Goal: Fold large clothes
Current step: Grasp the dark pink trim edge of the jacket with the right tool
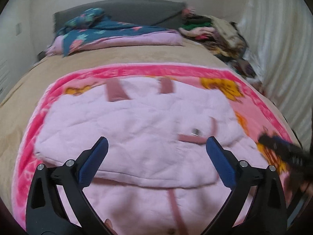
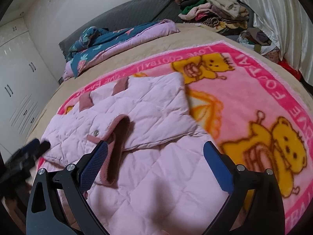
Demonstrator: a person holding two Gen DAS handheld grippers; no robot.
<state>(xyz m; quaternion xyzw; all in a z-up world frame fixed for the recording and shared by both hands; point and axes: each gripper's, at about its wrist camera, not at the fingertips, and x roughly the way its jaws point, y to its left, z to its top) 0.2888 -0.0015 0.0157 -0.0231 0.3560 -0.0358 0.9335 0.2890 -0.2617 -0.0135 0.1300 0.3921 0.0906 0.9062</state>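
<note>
**Pink jacket lay partly folded on a lettered blanket**

Quilting covered the pale pink jacket (image 2: 148,105), which lay flat on a bright pink blanket (image 2: 244,98) spread over a bed with a tan cover (image 1: 137,56). Its upper part was folded down over the lower, with a dusty-rose collar (image 2: 117,143) and a metal snap (image 2: 95,132) showing near the fold. Two dusty-rose cuffs (image 1: 115,91) poked out at the far edge.

Writing ran round the blanket's darker pink border in white capitals, seen upside down from the right wrist view: "LOVE FOOTBALL" (image 2: 192,55) could be made out, and the rest was cut off or too blurred to read. Yellow cartoon bears (image 2: 281,146) were printed inside the border. No label showed on the jacket itself.

The left gripper (image 1: 156,150) hovered over the jacket with its blue pads spread wide and nothing between them. The right gripper (image 2: 155,154) was likewise spread wide above the jacket, gripping nothing.

At the head of the bed lay a teal floral quilt (image 1: 92,29), and beside it a heap of mixed clothes (image 2: 215,11).
</note>
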